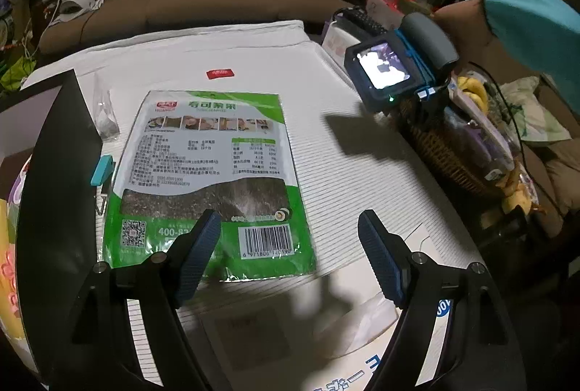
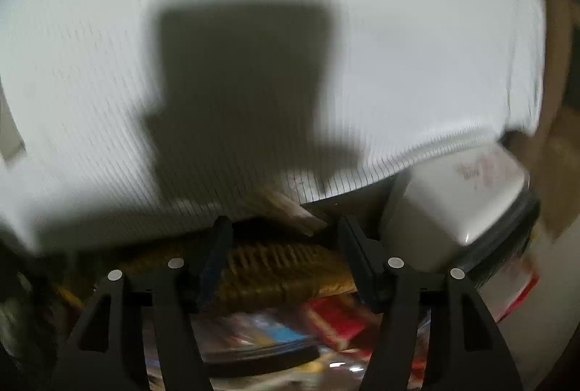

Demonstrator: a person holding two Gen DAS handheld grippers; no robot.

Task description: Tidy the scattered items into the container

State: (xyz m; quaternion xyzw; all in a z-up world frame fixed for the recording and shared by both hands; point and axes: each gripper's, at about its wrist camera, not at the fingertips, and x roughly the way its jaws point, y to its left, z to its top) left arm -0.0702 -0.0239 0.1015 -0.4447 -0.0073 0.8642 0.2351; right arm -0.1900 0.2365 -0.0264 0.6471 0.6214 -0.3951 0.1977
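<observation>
Both jaws gape empty; left gripper [image 1: 290, 242] over seaweed packet [image 1: 214, 181]; right gripper [image 2: 282, 246] above wicker basket [image 2: 275, 267].

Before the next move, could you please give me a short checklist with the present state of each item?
1. Left gripper open and empty: ok, its fingers stand apart above the seaweed packet.
2. Seaweed packet flat and unobstructed on the white table cover: ok.
3. Other loose items located: ok, a small red packet and a clear sachet lie beyond the seaweed.
4. Right gripper empty: ok, nothing sits between its fingers; it hangs over the wicker basket.
5. Right wrist view sharp enough to aim: not ok, blurred.
6. Room left in the basket: cannot tell.
</observation>
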